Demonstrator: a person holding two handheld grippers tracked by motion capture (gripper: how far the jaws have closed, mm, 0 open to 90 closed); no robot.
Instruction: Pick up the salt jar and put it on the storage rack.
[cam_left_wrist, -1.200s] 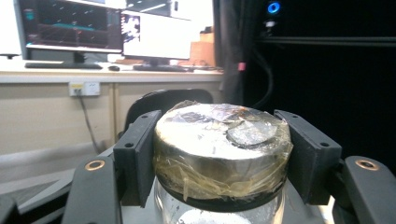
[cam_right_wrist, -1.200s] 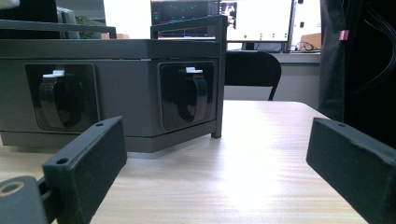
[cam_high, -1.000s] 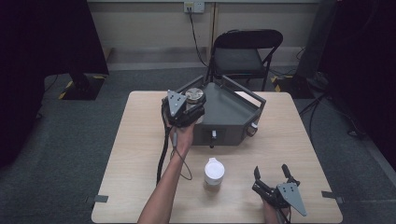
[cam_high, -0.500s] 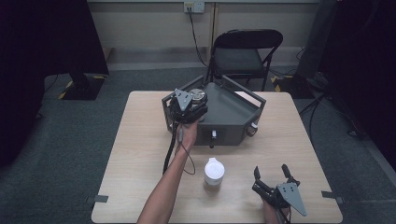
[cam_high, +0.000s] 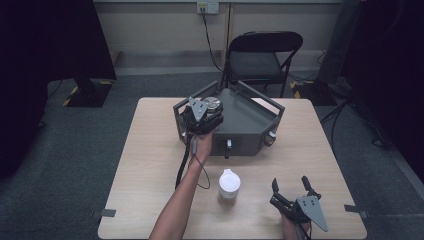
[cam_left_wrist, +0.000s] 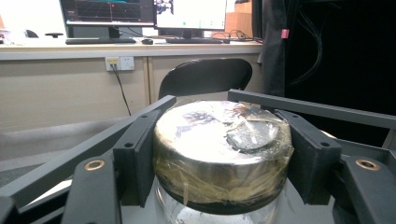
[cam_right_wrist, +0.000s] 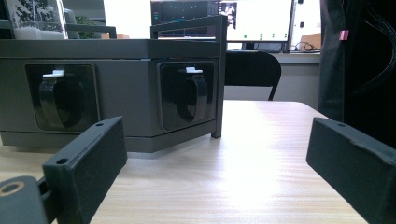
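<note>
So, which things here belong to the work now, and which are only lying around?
In the work:
- left claw, shut on the jar's lid
- jar with the taped metal lid, on the grey box
- grey box, which holds the jar

Lying about:
- white-lidded cup on the table
- right claw, open, holding nothing
- folding chair behind the table

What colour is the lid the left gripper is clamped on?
Shiny silver metal lid, wrapped in yellowish clear tape; clearest in the left gripper view.
</note>
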